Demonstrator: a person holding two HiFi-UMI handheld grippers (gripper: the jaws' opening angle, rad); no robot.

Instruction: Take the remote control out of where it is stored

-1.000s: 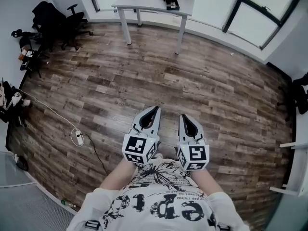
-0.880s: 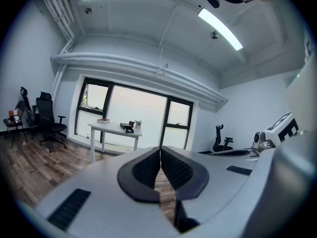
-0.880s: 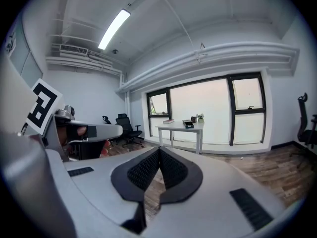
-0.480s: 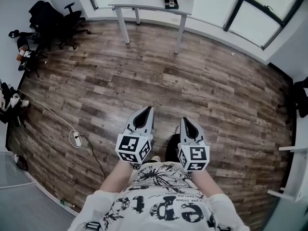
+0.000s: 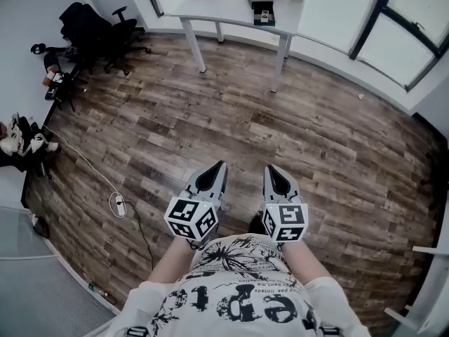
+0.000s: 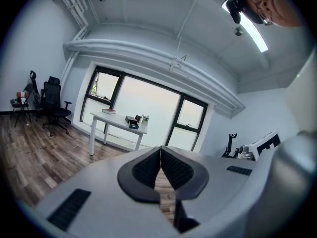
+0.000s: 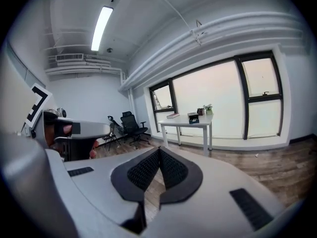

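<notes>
2 closed tight, holding nothing: left gripper [image 5: 220, 165], right gripper [image 5: 271, 168]. White table [image 5: 231, 7] far ahead of both, across wood floor [image 5: 210, 118].

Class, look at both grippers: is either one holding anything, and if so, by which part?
Nothing is held: the left gripper and the right gripper both have their jaws together, with nothing between them.

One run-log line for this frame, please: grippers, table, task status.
left gripper: shut, empty | right gripper: shut, empty | white table: across the floor ahead | remote control: not made out | task: not begun
</notes>
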